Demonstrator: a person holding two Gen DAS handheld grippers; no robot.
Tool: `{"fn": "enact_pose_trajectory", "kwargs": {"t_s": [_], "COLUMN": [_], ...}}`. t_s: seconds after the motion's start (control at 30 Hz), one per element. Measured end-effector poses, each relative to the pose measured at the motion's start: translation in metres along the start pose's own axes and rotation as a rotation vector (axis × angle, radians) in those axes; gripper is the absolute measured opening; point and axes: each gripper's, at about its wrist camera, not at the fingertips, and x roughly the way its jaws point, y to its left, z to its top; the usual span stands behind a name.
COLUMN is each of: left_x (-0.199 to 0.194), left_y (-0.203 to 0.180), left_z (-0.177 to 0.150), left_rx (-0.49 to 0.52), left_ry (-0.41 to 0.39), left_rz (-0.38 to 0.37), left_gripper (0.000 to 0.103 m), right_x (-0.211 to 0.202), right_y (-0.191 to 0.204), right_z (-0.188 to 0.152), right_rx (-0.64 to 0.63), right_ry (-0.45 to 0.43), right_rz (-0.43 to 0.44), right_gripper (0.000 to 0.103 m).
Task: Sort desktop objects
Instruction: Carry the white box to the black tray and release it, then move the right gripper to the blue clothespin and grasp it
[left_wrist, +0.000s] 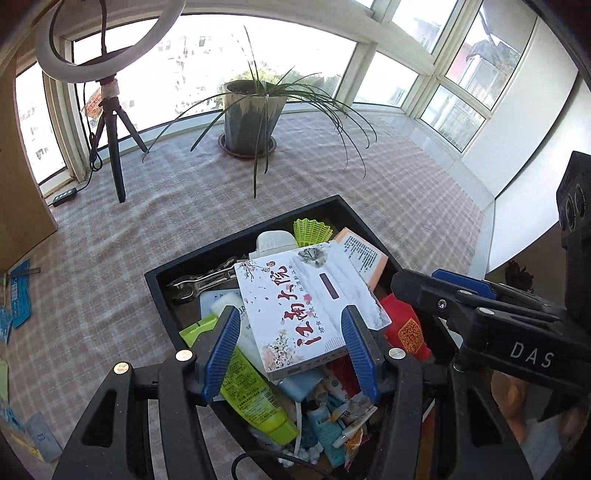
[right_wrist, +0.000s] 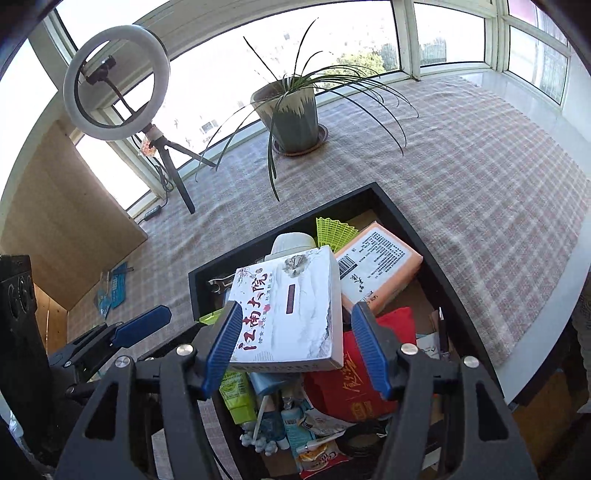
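A black tray (left_wrist: 243, 229) (right_wrist: 406, 221) on the checked cloth is piled with items. On top lies a white box (left_wrist: 306, 302) (right_wrist: 291, 314) with red characters. Around it are an orange tissue pack (right_wrist: 380, 269), a green shuttlecock (right_wrist: 334, 232), a red pouch (right_wrist: 354, 384), a lime tube (left_wrist: 251, 391) and a metal wrench (left_wrist: 207, 280). My left gripper (left_wrist: 290, 347) hovers open above the pile, the box showing between its fingers without being pressed. My right gripper (right_wrist: 295, 347) is open above the same box, with a gap at its right finger. The two grippers sit side by side.
A potted plant (left_wrist: 251, 114) with long drooping leaves stands at the back of the table. A ring light on a tripod (right_wrist: 114, 81) is at the back left. Blue packets (left_wrist: 18, 291) lie on the cloth at the left. The table's edge (right_wrist: 554, 314) runs close on the right.
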Motion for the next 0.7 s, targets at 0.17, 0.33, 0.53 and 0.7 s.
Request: {"fn": "enact_pose_trajectory", "kwargs": {"t_s": [0.17,0.33,0.53,0.7], "left_x": [-0.004,-0.017,-0.033,-0.064], "left_y": [0.024,0.068,0.140,0.210], "left_z": [-0.007,-0.027,-0.061,-0.102], "left_rx": [-0.057,-0.128,-0.276,-0.424], "left_ry": [0.010,0.014,0.038,0.040], "left_rz": [0.017,0.079,0.184,0.280], "left_gripper": [0.054,0.054,0.054,0.054], "right_x": [0.005,0.016,0.036,0.063], "right_y": [0.002,0.028,0.080,0.143], "right_z": [-0.008,-0.015,-0.029,-0.052], "right_rx": [0.008,-0.033,-0.117,-0.215], "right_ry": [0.023,0.060,0.118,0.191], "right_rz": [0.036,0.072,0.144,0.218], "right_gripper": [0.061,0.061,0.061,0.061]}}
